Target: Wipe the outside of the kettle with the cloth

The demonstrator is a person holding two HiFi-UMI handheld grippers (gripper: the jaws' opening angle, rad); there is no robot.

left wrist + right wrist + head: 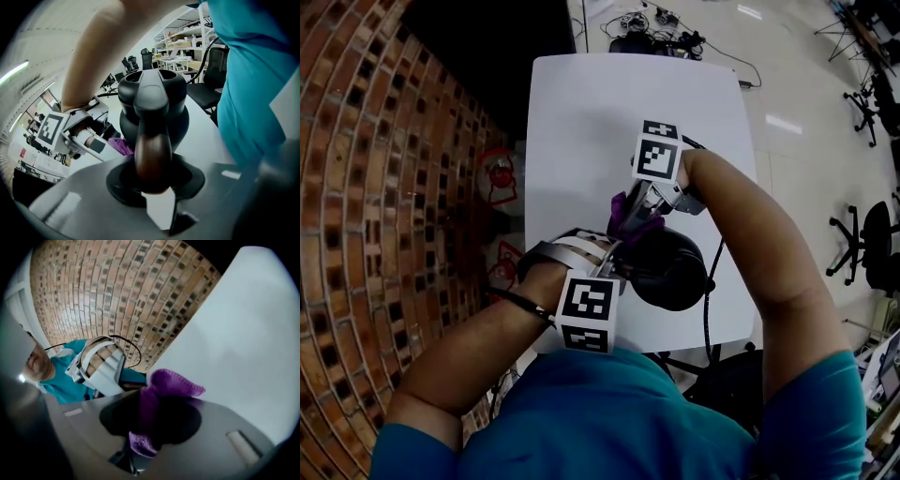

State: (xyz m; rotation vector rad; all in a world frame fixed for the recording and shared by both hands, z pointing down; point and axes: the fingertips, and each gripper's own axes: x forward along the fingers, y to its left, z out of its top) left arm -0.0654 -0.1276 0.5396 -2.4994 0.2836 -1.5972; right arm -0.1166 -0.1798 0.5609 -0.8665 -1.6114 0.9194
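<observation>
kettle: black rounded kettle (671, 269), lower centre, on white table (581, 112) | left claw (154, 190): clamped on its brown wooden handle (152, 154) | right claw (152, 430): pinching limp purple knitted cloth (165, 392) beside kettle | handling: judged rigid, weighty, slick; handle surest hold

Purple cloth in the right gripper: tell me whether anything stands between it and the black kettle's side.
Nothing visible does. The purple knitted cloth, clamped in the right gripper, sits right beside the lower side of the round black kettle. The left gripper holds the kettle's brown handle, off to one side of that gap.
</observation>
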